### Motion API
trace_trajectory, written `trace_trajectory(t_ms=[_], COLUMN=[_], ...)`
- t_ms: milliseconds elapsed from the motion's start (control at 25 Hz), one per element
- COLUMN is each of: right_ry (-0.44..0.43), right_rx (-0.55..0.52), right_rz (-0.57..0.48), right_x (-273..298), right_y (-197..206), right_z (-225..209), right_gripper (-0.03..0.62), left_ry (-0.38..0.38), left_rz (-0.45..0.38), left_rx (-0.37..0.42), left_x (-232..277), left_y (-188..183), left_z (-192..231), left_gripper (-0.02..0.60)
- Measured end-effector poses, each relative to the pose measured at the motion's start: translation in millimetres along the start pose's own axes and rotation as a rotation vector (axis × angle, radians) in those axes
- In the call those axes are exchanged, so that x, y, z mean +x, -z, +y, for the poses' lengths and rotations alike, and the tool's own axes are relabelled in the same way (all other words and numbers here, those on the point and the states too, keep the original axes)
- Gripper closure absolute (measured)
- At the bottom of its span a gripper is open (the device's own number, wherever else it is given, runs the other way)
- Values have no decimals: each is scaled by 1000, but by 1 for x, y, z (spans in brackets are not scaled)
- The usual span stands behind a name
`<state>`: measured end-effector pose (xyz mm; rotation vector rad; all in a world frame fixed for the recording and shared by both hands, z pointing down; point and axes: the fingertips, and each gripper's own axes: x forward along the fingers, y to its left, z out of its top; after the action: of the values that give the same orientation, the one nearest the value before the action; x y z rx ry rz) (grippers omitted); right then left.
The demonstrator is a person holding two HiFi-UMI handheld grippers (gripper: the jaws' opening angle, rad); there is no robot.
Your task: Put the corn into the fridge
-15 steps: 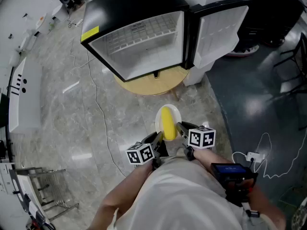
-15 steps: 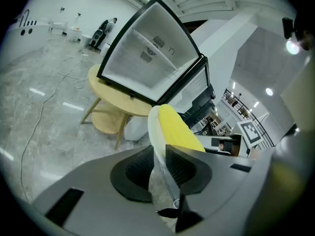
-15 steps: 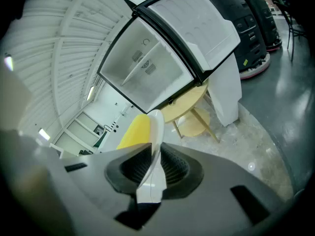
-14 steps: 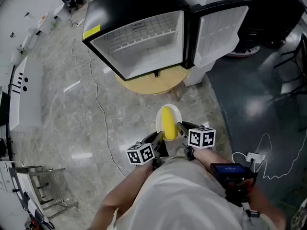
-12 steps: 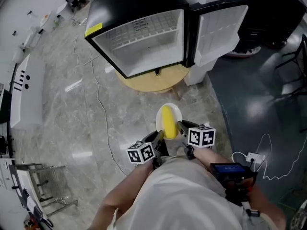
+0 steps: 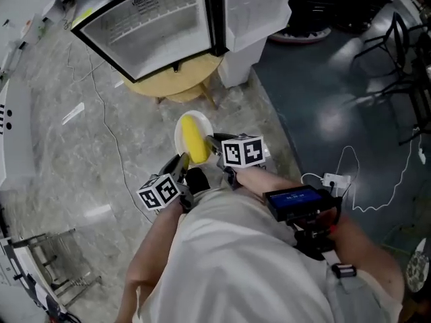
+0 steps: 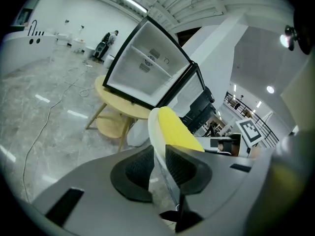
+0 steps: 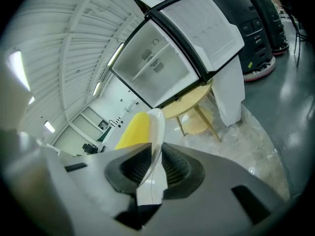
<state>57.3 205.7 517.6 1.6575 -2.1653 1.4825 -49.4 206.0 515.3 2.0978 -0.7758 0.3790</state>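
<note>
Both forearms are held close before the torso, the two grippers tilted downward; left gripper (image 6: 180,161) and right gripper (image 6: 214,142) each clench opposite rims of one white plate (image 6: 180,132); one corn (image 6: 195,140) lies on it; beyond, one open fridge (image 6: 145,19) stands on one round table (image 6: 185,79).

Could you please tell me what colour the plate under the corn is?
White; the plate shows best in the head view.
</note>
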Motion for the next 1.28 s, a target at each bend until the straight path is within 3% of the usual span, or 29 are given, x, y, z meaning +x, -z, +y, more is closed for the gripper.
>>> trace_trajectory(t_ms=[1280], right_ry=[-32], right_rx=[37], right_rz=[6], right_x=[-12], right_y=[28], right_z=[10], right_gripper=[540], left_ry=[-18], left_rz=[0], left_rx=[3], left_x=[-22], left_y=[23], left_z=[-2], left_gripper=[502])
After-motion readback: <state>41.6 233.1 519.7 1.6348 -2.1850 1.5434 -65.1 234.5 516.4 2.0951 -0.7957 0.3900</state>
